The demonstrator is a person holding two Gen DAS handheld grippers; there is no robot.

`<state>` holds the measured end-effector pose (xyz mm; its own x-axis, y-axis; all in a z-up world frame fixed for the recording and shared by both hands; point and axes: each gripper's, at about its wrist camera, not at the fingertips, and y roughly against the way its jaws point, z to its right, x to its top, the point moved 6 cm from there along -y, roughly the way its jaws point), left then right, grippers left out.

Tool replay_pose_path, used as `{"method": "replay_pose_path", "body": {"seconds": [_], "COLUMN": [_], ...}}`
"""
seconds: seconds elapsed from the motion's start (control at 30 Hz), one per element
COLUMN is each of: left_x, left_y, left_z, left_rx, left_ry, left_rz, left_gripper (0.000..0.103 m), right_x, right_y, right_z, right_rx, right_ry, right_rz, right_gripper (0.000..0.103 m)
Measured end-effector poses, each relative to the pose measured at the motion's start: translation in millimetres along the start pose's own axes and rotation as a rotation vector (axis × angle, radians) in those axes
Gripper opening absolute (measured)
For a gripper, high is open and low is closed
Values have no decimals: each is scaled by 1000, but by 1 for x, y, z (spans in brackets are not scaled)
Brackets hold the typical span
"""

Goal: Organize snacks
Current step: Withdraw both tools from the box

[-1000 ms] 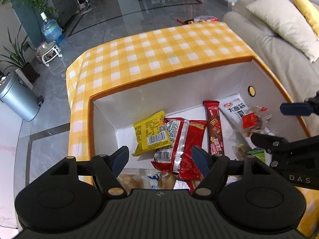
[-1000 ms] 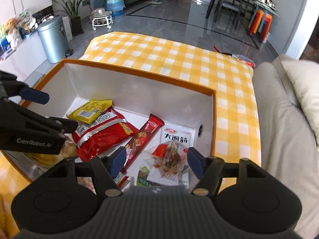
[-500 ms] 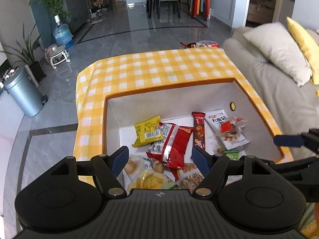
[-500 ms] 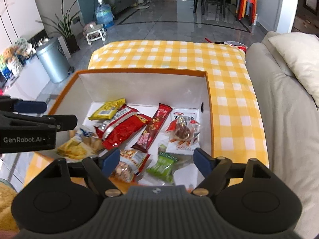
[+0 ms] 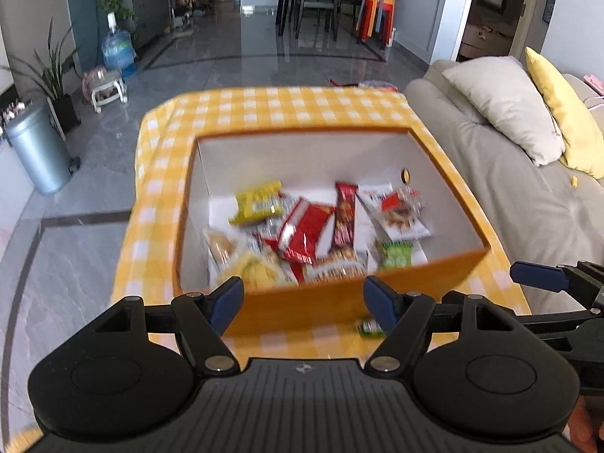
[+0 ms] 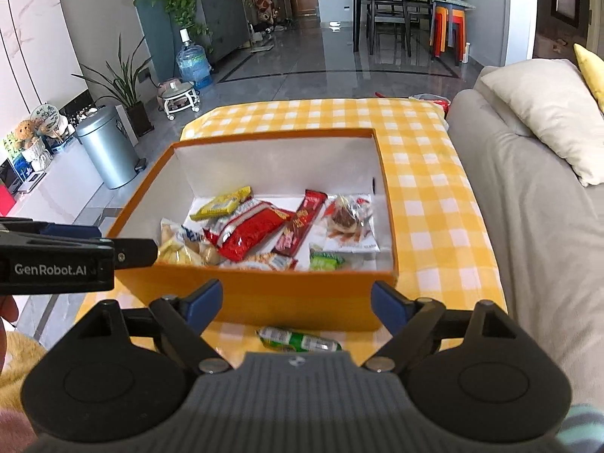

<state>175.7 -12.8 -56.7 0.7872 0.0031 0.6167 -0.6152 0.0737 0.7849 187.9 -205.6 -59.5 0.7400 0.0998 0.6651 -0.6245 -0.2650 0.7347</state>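
Observation:
An orange box (image 5: 339, 298) with white inner walls sits on the yellow checked table (image 5: 287, 107); it also shows in the right wrist view (image 6: 287, 298). It holds several snack packets: a yellow one (image 6: 221, 204), a big red one (image 6: 253, 232), a red bar (image 6: 300, 222), a clear bag (image 6: 345, 219) and a green one (image 6: 324, 262). One green-and-white packet (image 6: 298, 339) lies on the table in front of the box, seen blurred in the left wrist view (image 5: 372, 326). My left gripper (image 5: 304, 307) is open and empty, near the box's front wall. My right gripper (image 6: 296, 300) is open and empty there too.
A grey sofa (image 6: 528, 204) with beige (image 5: 506, 109) and yellow (image 5: 566, 113) cushions runs along the right. A grey bin (image 6: 107, 147), plants and a water bottle (image 6: 194, 62) stand on the floor at left. A dining table with chairs (image 6: 396, 11) is far back.
Both grippers have pulled back and up out of the box, from over the snacks to in front of its near wall. The green-and-white packet on the table has come into view.

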Motion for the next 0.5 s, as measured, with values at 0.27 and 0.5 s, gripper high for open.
{"method": "replay_pose_path", "body": {"seconds": [0.27,0.5], "left_x": [-40,-59], "left_y": [-14,-30], "left_z": [5,7], "left_rx": [-15,-26], "left_ry": [7,9], "left_rz": [-86,-129], "left_gripper": [85,85], "right_x": [-39,-66], "right_y": [-8,-31], "right_z": [8,21], "right_rx": [-47,-69], "right_ry": [47,31], "right_rz": [-41,-132], "right_gripper": [85,85]}}
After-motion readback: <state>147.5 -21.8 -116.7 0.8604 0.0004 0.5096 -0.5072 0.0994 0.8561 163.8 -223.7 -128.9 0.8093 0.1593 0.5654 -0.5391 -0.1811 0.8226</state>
